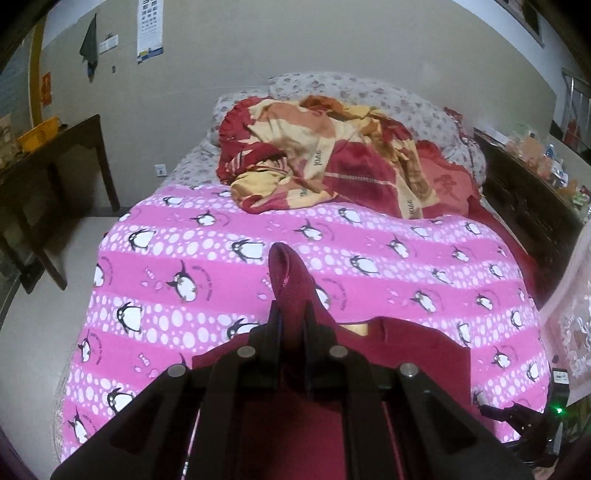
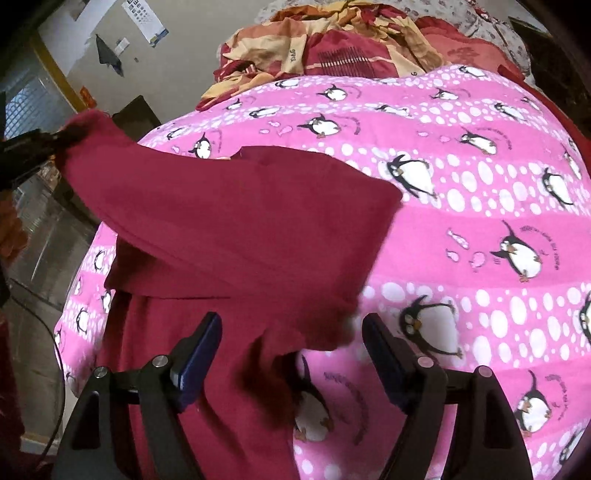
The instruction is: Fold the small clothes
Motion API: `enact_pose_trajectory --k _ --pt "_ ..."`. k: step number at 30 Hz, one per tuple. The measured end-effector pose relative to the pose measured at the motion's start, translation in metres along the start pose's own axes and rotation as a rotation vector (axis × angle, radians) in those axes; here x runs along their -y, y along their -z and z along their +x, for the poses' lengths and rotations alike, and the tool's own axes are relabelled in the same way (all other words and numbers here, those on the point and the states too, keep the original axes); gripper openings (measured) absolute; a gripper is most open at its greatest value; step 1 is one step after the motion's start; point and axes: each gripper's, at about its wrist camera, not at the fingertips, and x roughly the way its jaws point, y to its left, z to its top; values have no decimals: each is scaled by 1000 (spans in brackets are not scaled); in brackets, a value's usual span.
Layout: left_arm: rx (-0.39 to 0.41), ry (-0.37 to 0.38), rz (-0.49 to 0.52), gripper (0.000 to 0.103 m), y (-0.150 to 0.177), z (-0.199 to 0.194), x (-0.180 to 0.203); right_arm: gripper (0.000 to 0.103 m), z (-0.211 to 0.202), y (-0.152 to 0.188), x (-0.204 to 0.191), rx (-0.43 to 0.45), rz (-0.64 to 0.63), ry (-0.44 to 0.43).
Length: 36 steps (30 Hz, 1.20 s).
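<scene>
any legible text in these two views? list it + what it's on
"love", printed sideways and upside down, repeated on the crumpled red and yellow quilt.
One large embossed character on the red cushion: cannot make it out.
Eye chart on the wall: rows of symbols, too small to read.
Curved lettering beside the penguins on the pink penguin blanket: too blurred to read.
Red sign by the door frame: unreadable.
No text on the maroon garment.

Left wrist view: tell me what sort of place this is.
Most likely a home bedroom. A bed stands against the wall, spread with a pink penguin blanket and a crumpled red-and-yellow quilt, with a dark wooden table beside it.
</scene>
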Motion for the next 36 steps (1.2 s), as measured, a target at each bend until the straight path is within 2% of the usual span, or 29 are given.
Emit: enact_pose_trajectory --k 1,2,3,5,8,10,12,14,16,18,20,22,24,28,29,30,31,33,35,36 --pt "-4 -2 -5 9 1 0 -3 83 4 -1 -4 -1 -24 21" --pt "-8 -6 -8 9 3 2 -5 78 7 -2 -9 4 -54 70" --pt "-11 -11 -8 9 7 2 -7 55 10 -4 -12 13 -79 151" --pt "-23 -9 -20 9 16 3 -14 27 9 -8 -9 22 -81 222" --pt "-67 -4 -41 9 42 14 -25 27 -6 -8 5 71 -32 227" --pt "-109 -17 -52 9 64 28 -30 27 2 -2 15 13 -11 212" --pt "-167 -66 -58 9 94 52 -37 27 13 7 17 -71 -15 186" --pt "-244 -78 -110 9 120 75 -51 28 11 15 18 -106 -21 147" --pt "-268 -68 -150 9 133 83 -63 37 -4 17 25 -106 2 77" --pt "-261 -44 -159 9 138 81 -67 68 -23 13 34 -78 46 -26" --pt "-247 -49 -129 9 137 77 -64 78 -38 5 44 -21 86 -80" --pt "-240 -56 -116 9 135 75 -60 78 -38 -9 54 18 134 -81" --pt "-239 -59 -118 9 136 76 -59 78 -22 -27 60 38 180 -59" --pt "-243 -61 -129 9 135 77 -60 78 40 -51 68 -31 240 -44" --pt "-244 -59 -129 9 134 78 -60 66 48 -53 68 -43 238 -45" --pt "-242 -52 -130 9 134 77 -60 31 54 -59 67 -28 227 -30" --pt "-237 -40 -129 10 133 75 -60 18 54 -63 65 -10 217 -34" --pt "-216 -27 -117 12 131 69 -58 15 43 -69 55 44 164 -19" --pt "-205 -27 -104 15 134 71 -56 14 32 -70 42 99 76 68" --pt "-212 -36 -96 16 136 74 -55 14 36 -71 40 93 48 117"
